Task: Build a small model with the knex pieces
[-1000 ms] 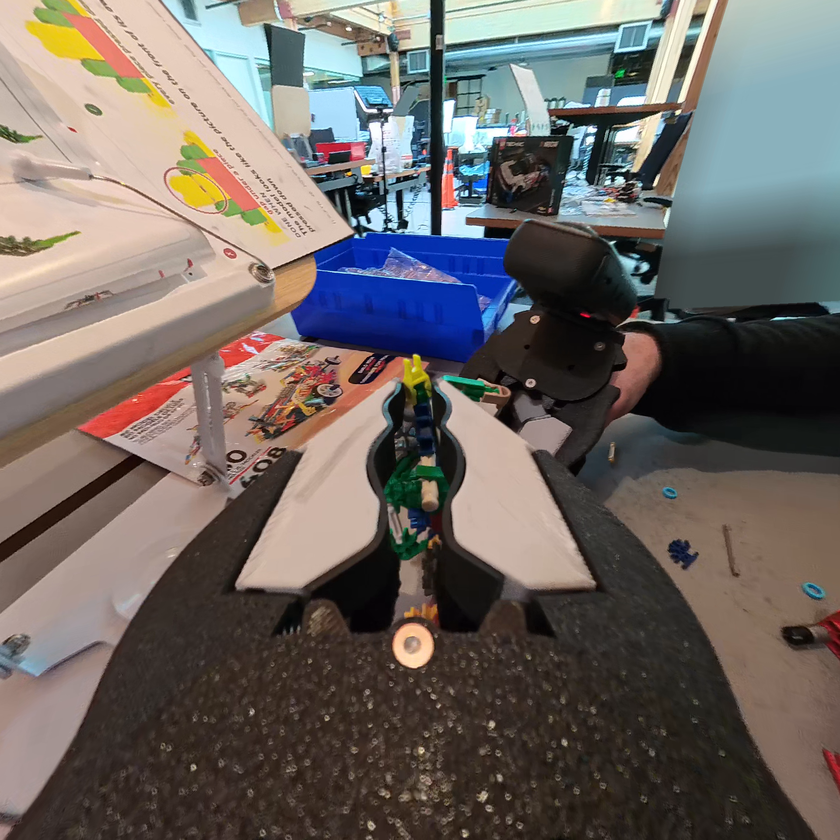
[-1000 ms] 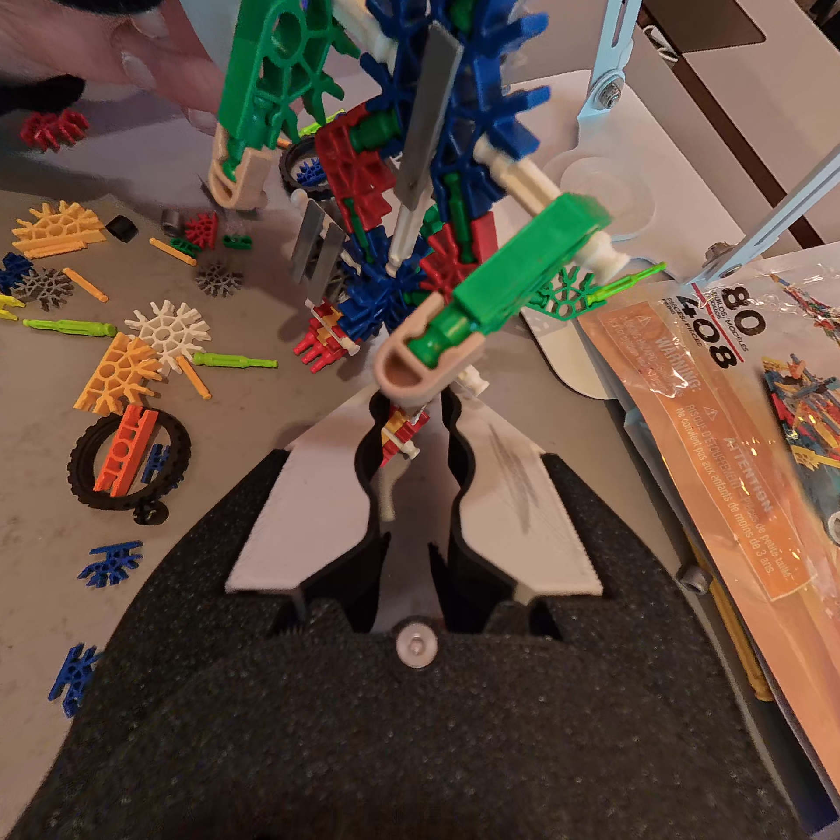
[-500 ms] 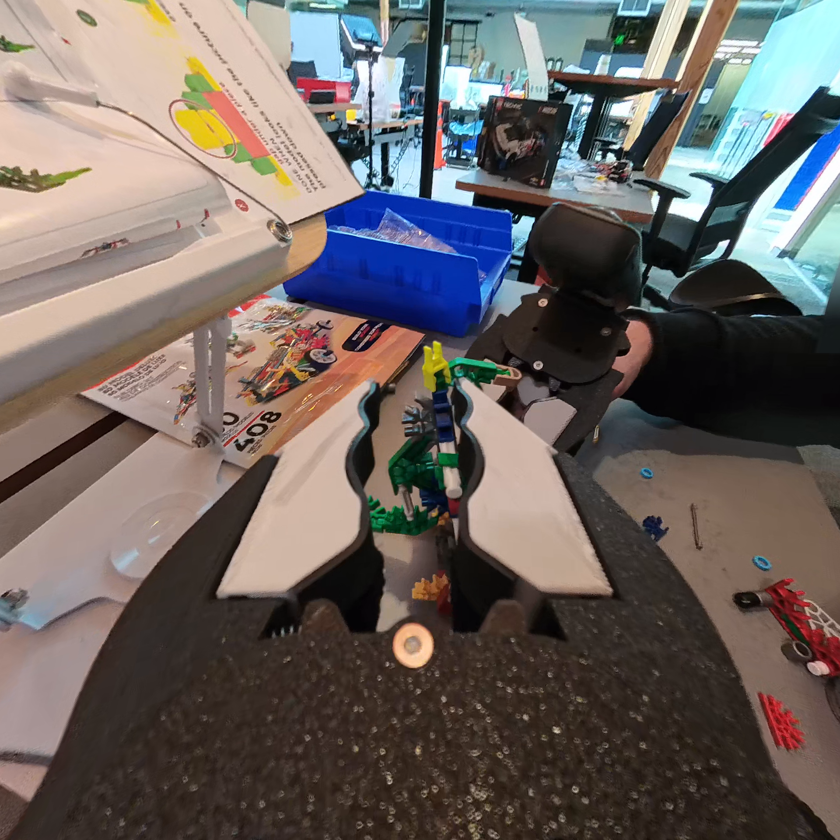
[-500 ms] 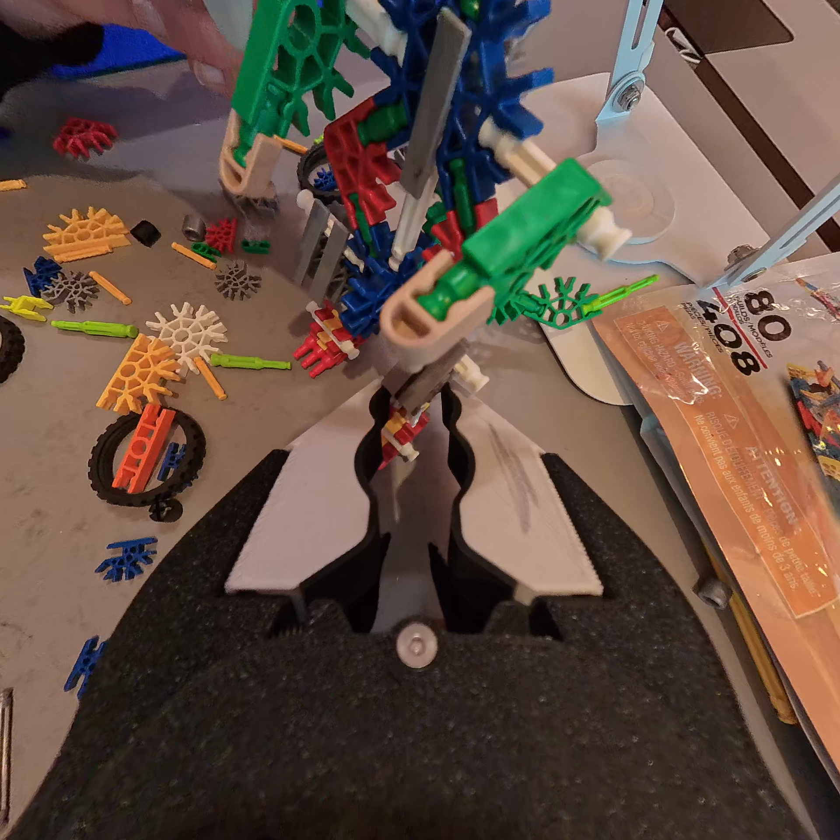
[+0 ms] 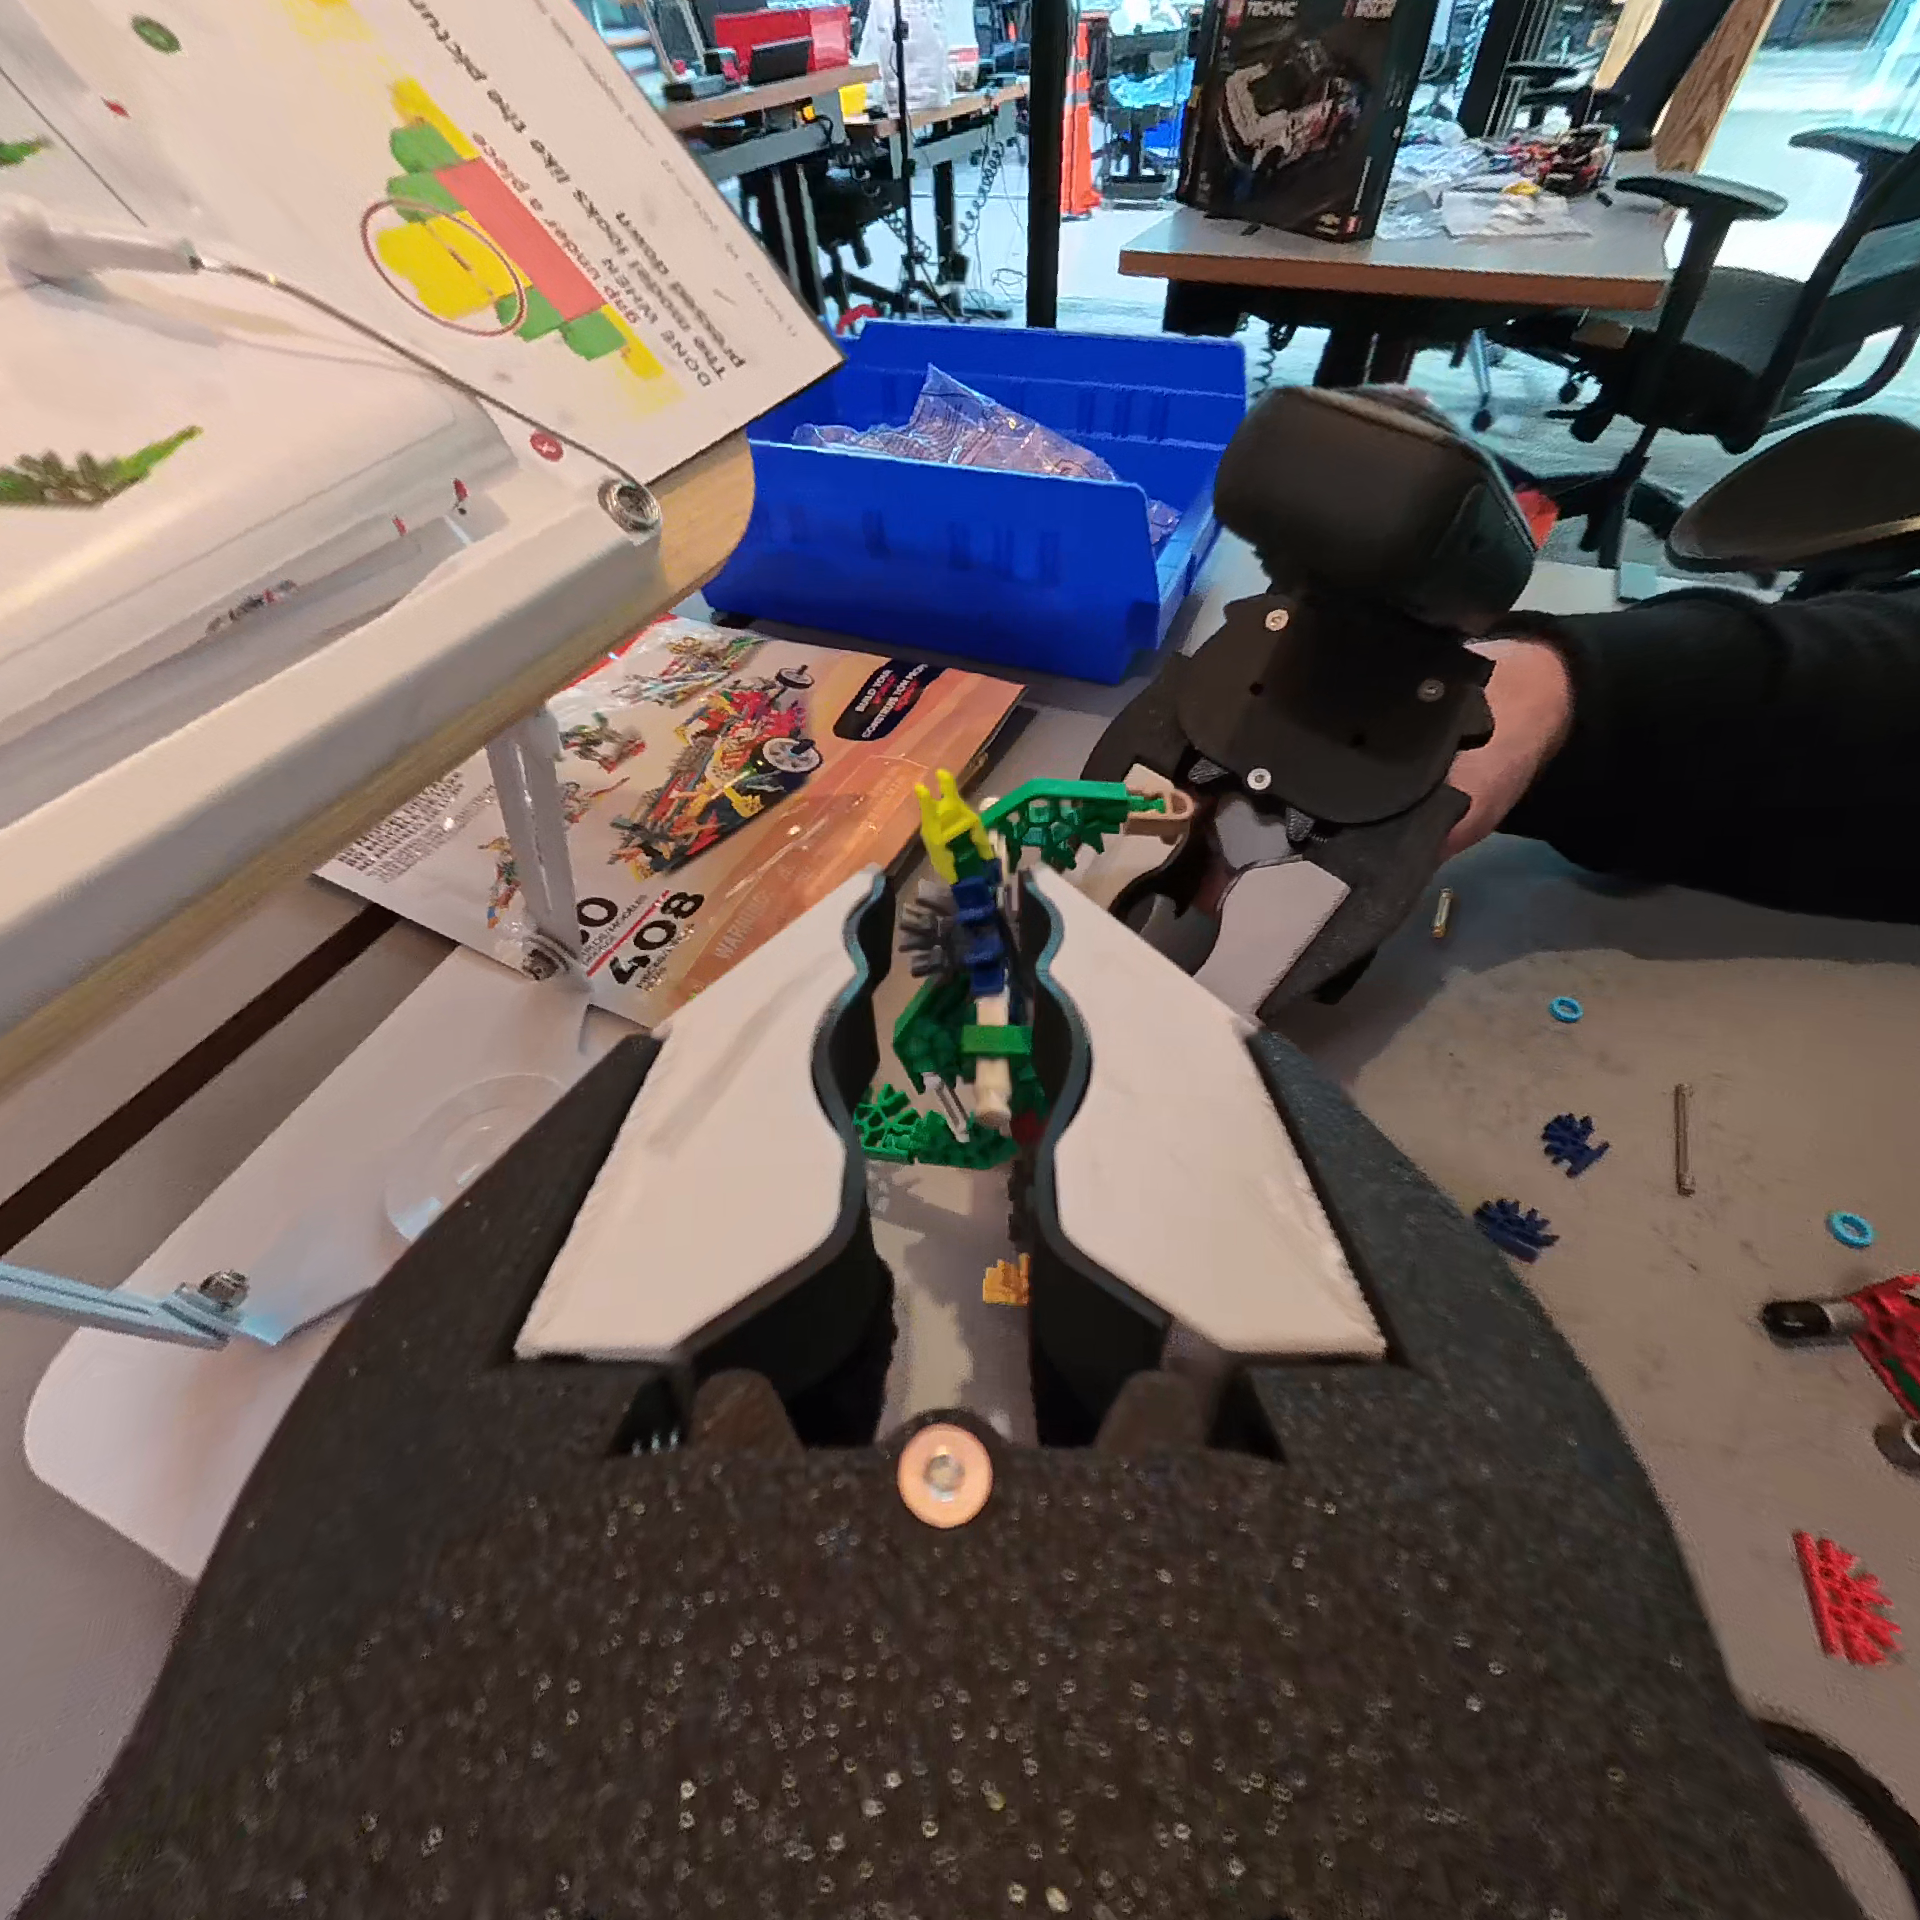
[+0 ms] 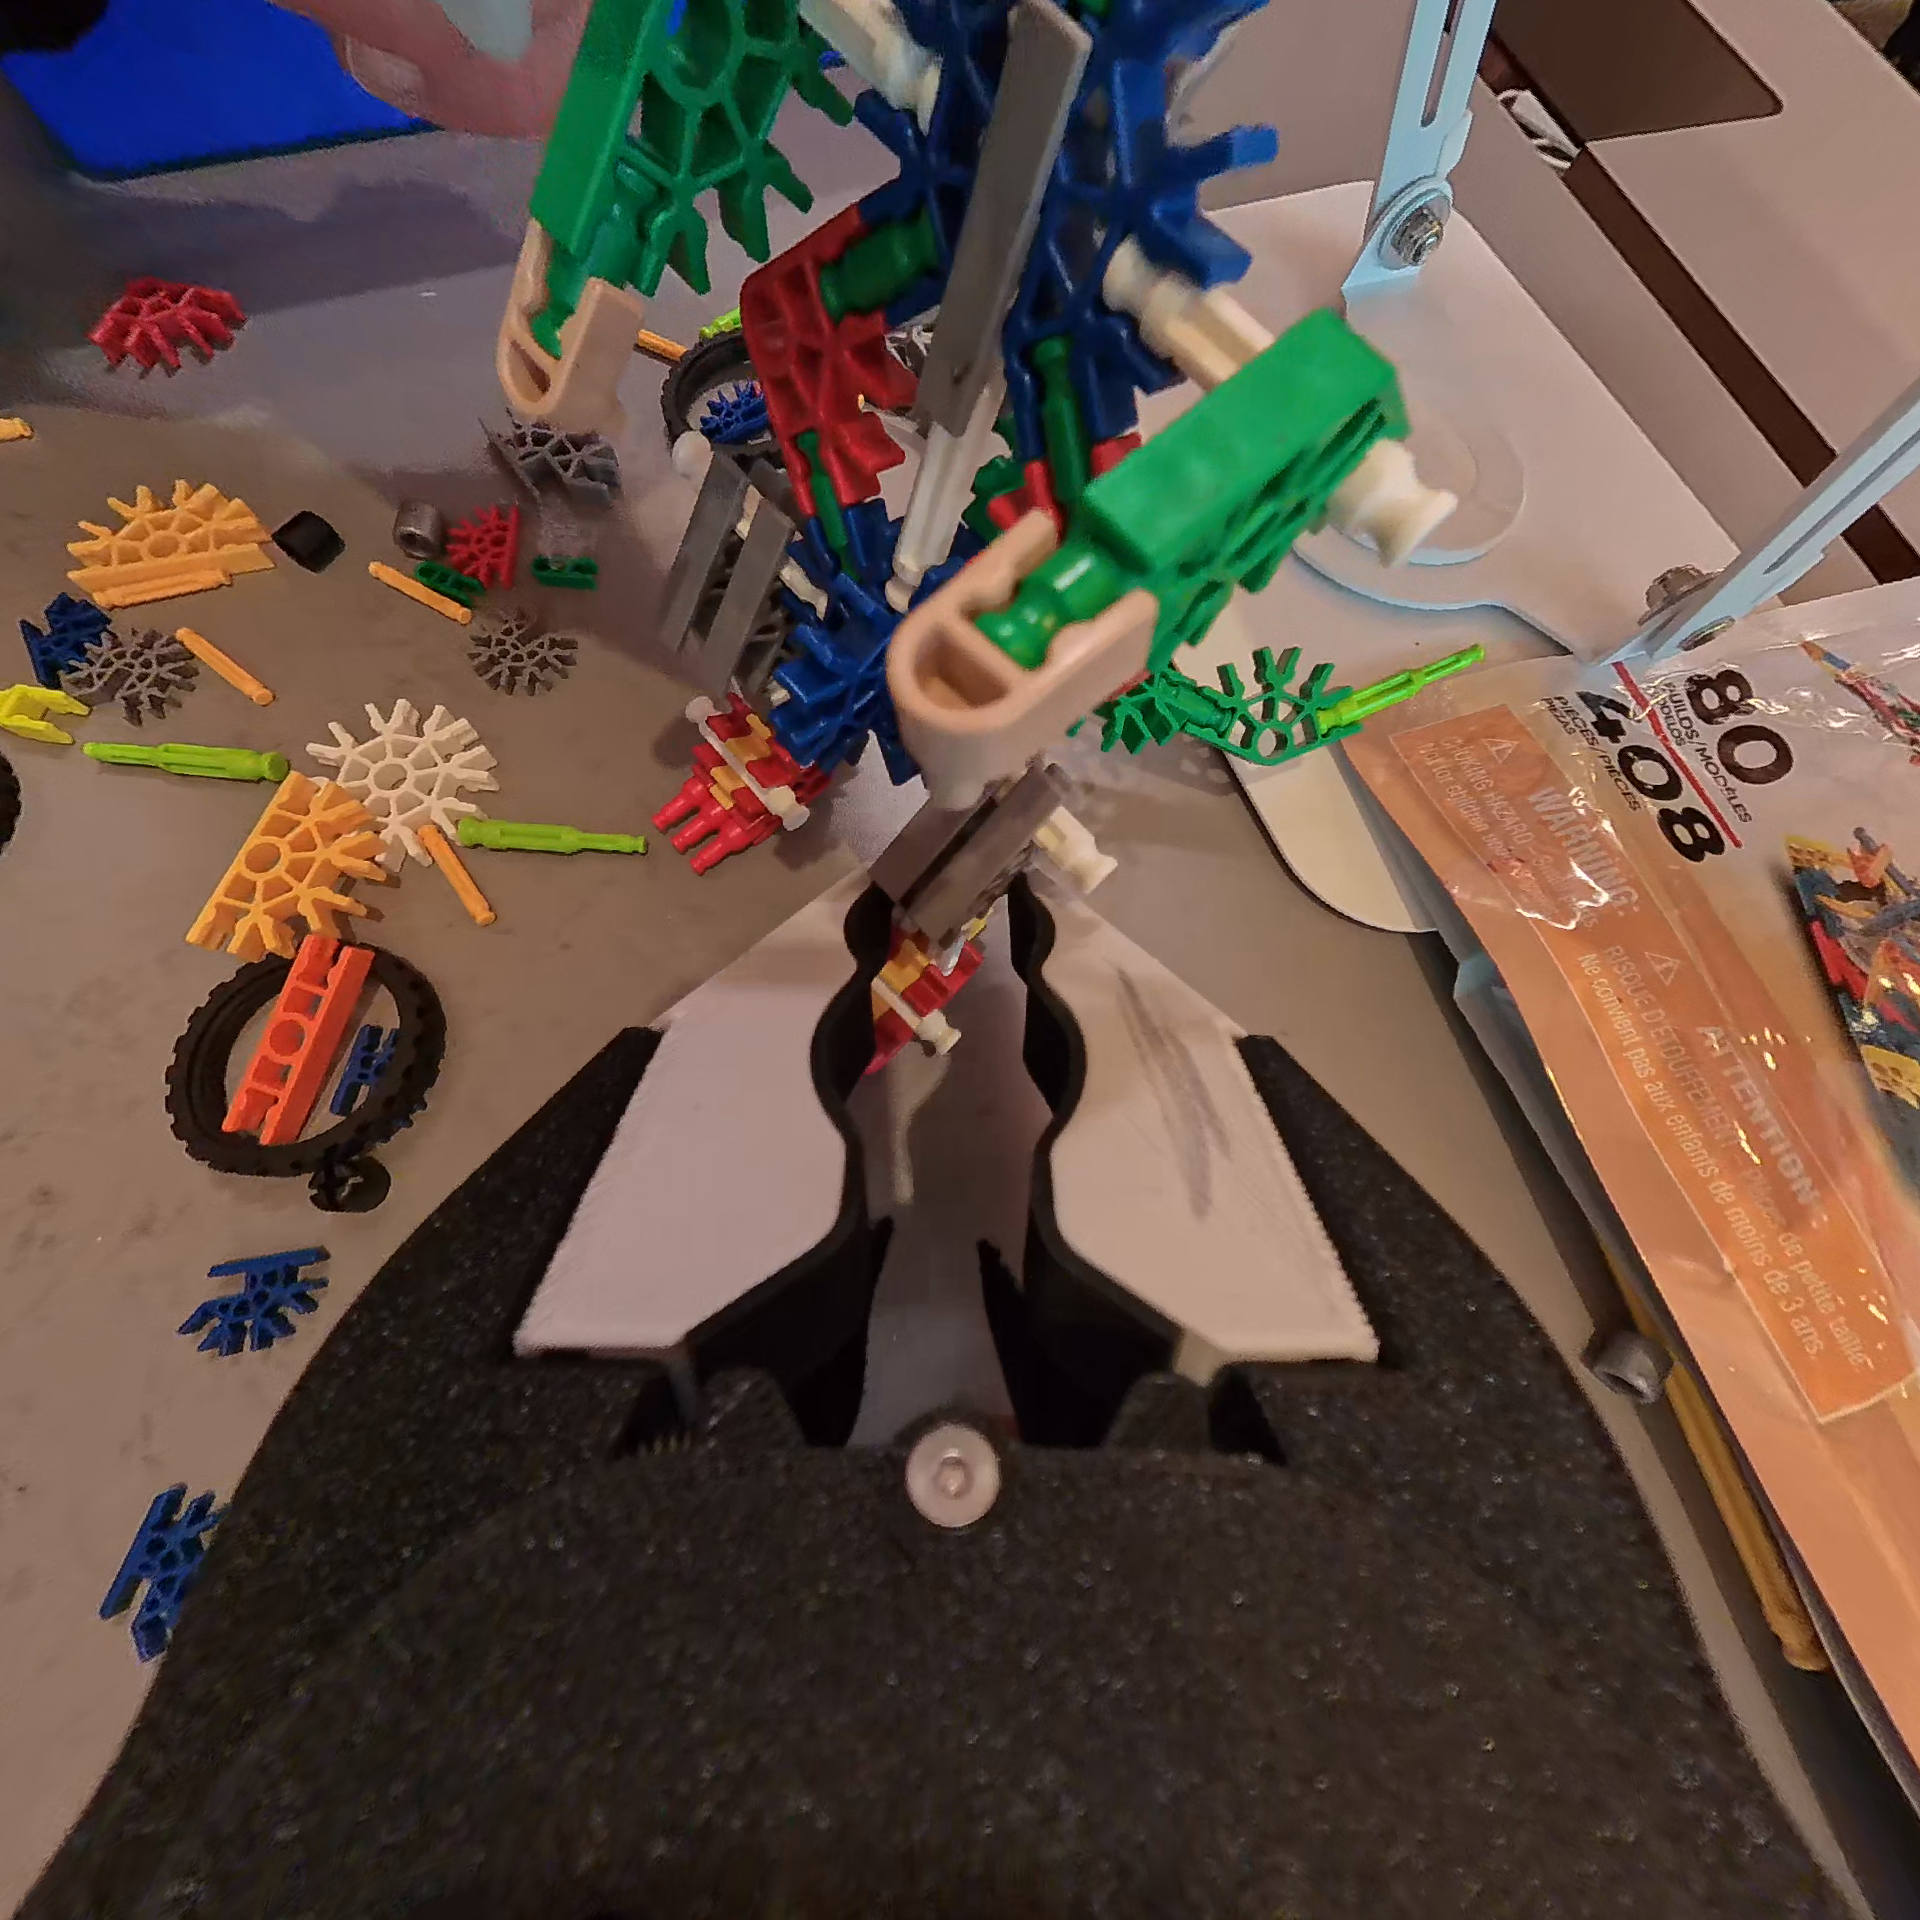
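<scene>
A rod-and-connector toy model (image 6: 935, 312) in blue, green, red and white stands upright in front of my right gripper (image 6: 940, 914). The right gripper is shut on the model's lower end, a grey bar with a red and yellow piece (image 6: 925, 987). In the left wrist view the same model (image 5: 977, 997) shows in the gap between the fingers of my left gripper (image 5: 956, 894). The left gripper's jaws stand apart and hold nothing. The right gripper (image 5: 1195, 862) sits just behind the model there, held by a hand in a black sleeve (image 5: 1714, 748).
Loose connectors and rods (image 6: 291, 852) and a tyre with an orange piece (image 6: 301, 1049) lie left of the model. A printed parts bag (image 6: 1662, 987) lies to the right. A blue bin (image 5: 935, 561) and a tilted instruction board on a stand (image 5: 312, 468) are at the back left. Tip to tip, the grippers are about 11 centimeters apart.
My left gripper opened off the model and drew back, so the model looks smaller between its fingers. The right gripper kept its hold and shifted only slightly.
</scene>
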Available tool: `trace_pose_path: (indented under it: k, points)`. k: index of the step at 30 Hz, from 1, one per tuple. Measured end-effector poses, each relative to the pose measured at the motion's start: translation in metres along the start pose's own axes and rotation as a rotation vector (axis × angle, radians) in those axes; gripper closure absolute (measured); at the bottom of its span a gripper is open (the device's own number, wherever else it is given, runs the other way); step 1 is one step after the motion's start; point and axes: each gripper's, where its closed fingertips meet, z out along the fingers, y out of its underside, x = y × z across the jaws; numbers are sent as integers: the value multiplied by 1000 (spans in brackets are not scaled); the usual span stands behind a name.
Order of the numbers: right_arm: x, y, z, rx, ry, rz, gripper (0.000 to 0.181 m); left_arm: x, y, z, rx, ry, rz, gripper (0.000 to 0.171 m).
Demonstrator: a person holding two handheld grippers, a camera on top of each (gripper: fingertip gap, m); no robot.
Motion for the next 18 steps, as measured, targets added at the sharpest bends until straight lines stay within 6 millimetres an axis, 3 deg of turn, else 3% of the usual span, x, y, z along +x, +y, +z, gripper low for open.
trace_pose_path:
  k: [5,9,18]
  points:
    - [0,0,0,3,0,1,159,-2,-12,1,31,-80,6,158]
    - [0,0,1,6,-2,5,159,-8,-11,4,8,-161,13,162]
    - [-3,0,0,5,-20,-5,160,7,-15,2,89,27,-59,165]
